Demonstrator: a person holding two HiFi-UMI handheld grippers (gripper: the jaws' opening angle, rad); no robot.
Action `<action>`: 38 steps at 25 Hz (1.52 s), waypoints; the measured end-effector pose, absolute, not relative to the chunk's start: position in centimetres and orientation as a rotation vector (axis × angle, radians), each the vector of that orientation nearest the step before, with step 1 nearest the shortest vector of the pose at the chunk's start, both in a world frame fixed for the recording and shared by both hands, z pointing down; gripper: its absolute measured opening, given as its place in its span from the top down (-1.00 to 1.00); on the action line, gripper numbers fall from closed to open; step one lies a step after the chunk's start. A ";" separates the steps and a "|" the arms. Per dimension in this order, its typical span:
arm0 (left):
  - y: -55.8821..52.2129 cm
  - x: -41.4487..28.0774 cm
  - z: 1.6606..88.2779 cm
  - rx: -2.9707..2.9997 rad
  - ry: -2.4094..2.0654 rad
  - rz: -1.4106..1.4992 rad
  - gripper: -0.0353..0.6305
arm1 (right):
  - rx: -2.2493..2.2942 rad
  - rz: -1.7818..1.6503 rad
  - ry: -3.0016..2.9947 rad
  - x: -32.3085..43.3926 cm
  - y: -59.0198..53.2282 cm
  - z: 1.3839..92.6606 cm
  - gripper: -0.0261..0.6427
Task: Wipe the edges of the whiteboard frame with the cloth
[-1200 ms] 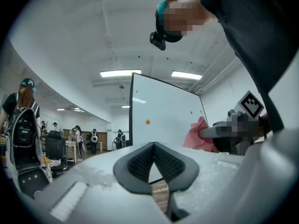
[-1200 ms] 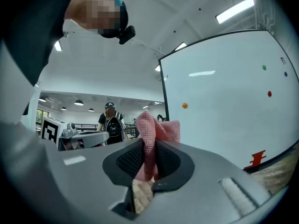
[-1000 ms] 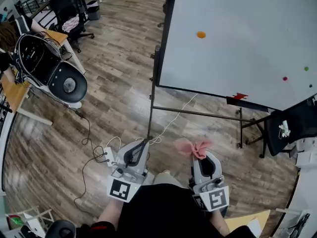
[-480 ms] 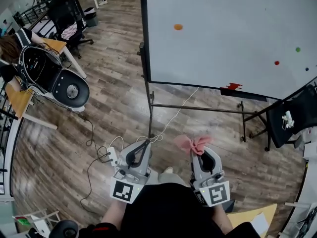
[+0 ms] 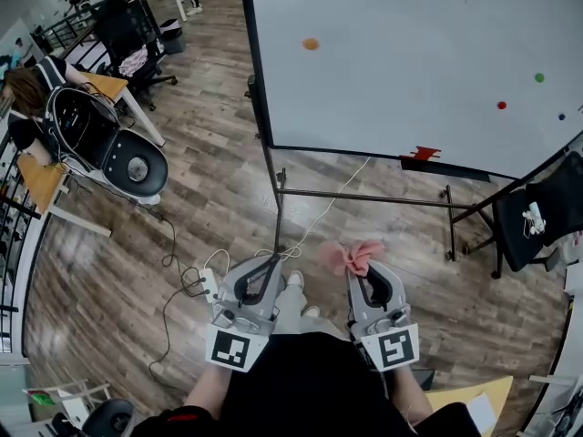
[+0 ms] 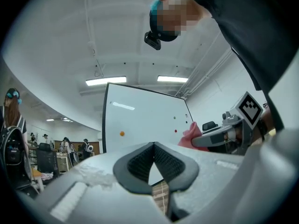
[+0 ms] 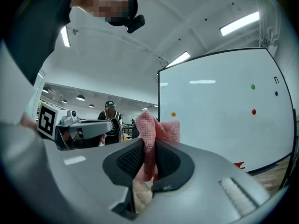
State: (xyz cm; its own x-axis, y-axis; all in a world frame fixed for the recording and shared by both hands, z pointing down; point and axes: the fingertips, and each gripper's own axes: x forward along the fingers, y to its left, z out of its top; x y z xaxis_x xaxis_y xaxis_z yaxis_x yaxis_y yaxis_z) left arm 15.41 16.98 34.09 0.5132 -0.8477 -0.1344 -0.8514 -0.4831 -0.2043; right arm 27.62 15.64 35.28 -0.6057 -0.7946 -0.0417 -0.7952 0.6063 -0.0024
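Note:
A large whiteboard (image 5: 401, 62) with a dark frame (image 5: 259, 98) stands on a metal stand ahead of me; it carries several coloured magnets. My right gripper (image 5: 361, 267) is shut on a pink cloth (image 5: 351, 255), which sticks out past the jaw tips and shows as a pink cloth (image 7: 152, 134) pinched between the pads in the right gripper view. My left gripper (image 5: 269, 267) is shut with nothing in it; its tips (image 6: 153, 146) touch. Both grippers hang low, well short of the board, with the whiteboard (image 6: 145, 125) ahead of the left one.
A cable and power strip (image 5: 202, 282) lie on the wooden floor by the stand's foot. A black chair (image 5: 537, 221) is at the right, a desk with a rounded black-and-white device (image 5: 118, 153) and a seated person at the left.
The view has drawn nearer the board: its left frame edge has shifted left and up in the head view. Both grippers keep their hold and stance.

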 end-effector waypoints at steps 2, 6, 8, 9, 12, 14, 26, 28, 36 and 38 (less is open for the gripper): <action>16.8 15.6 33.9 -2.516 1.430 0.022 0.89 | -1.398 0.035 2.784 27.7 15.3 35.3 0.78; 15.8 15.8 33.6 -2.509 1.419 0.033 0.89 | -1.374 0.071 2.772 27.4 14.5 34.8 0.78; 14.9 16.1 33.2 -2.507 1.407 0.058 0.89 | -1.378 0.088 2.796 27.3 14.0 34.8 0.78; 14.4 16.3 33.0 -2.506 1.399 0.074 0.89 | -1.382 0.100 2.802 27.3 13.8 34.7 0.78; 12.9 16.5 32.1 -2.501 1.376 0.116 0.89 | -1.397 0.144 2.811 27.2 12.3 34.0 0.78; 11.8 16.3 31.7 -2.494 1.358 0.132 0.89 | -1.410 0.171 2.820 27.1 11.1 33.7 0.78; 2.0 8.4 28.2 -2.354 1.294 0.168 0.89 | -1.480 0.447 2.871 18.4 0.1 31.5 0.78; -0.3 6.9 27.1 -2.322 1.288 0.200 0.89 | -1.506 0.498 2.882 16.6 -2.2 30.8 0.78; -6.5 2.0 23.3 -2.261 1.260 0.268 0.89 | -1.581 0.805 2.882 11.0 -9.0 27.0 0.78; -7.5 0.7 22.6 -2.248 1.262 0.278 0.89 | -1.595 0.924 2.873 9.8 -10.5 25.9 0.78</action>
State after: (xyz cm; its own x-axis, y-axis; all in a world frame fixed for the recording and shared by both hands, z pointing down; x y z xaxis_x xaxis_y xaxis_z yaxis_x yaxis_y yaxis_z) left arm 0.65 -7.52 22.63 0.5396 -0.7263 -0.4258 -0.8380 -0.4143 -0.3552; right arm 9.80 -10.45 25.88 -0.5346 -0.8448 -0.0222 -0.6994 0.4275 0.5728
